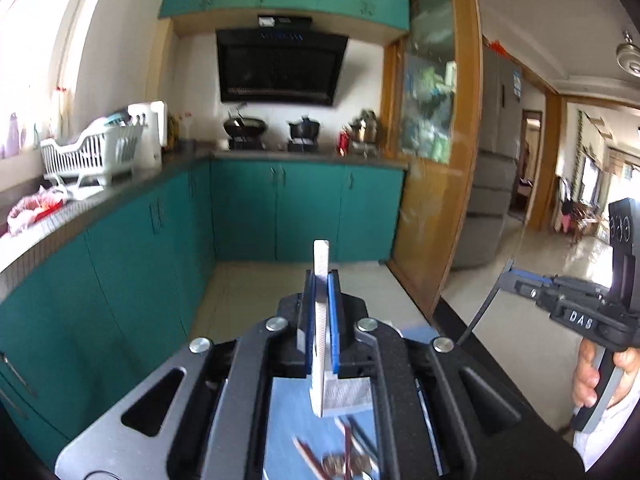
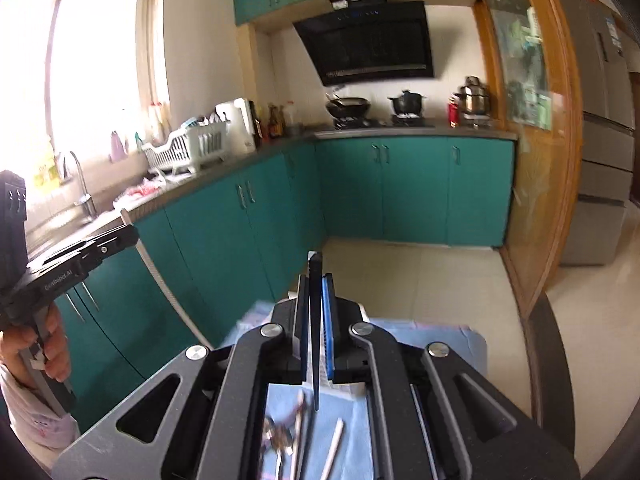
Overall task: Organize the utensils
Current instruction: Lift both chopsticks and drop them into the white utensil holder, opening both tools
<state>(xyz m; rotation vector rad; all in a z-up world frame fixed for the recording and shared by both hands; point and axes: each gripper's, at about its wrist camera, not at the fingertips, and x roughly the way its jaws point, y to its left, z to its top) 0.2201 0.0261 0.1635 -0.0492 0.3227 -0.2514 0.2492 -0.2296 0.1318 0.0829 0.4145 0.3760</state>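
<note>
Between the pads: each gripper's fingers are pressed nearly together on a thin utensil.
Left gripper: blue-faced jaws pinch a white ribbed utensil, standing edge-on; its tip pokes out beyond the fingertips and its wider textured end hangs below, toward the camera.
Right gripper: jaws clamp a dark slender utensil, also edge-on, tapering to a point at its lower end. What kind of utensil either one is, I cannot tell.
Cross view: the left wrist camera shows the right gripper at far right, the dark piece curving down from it; a hand grips its handle.
Below the grippers: a blue cloth carries the loose utensils, a blurred heap of metal pieces with a white stick lying just beside them, near the camera.
Beyond: teal cabinets, a white dish rack on the left counter, pans on the far stove.
Risk, slip: both pieces are held by narrow flat faces, high over the cloth; a quick swing could likely pivot one in the pads and drop it into the heap.
Risk, collision: both grippers sit close side by side; the long hanging ends could strike each other.
Risk, blur: edges look smeared, so placing precisely may be hard.
</note>
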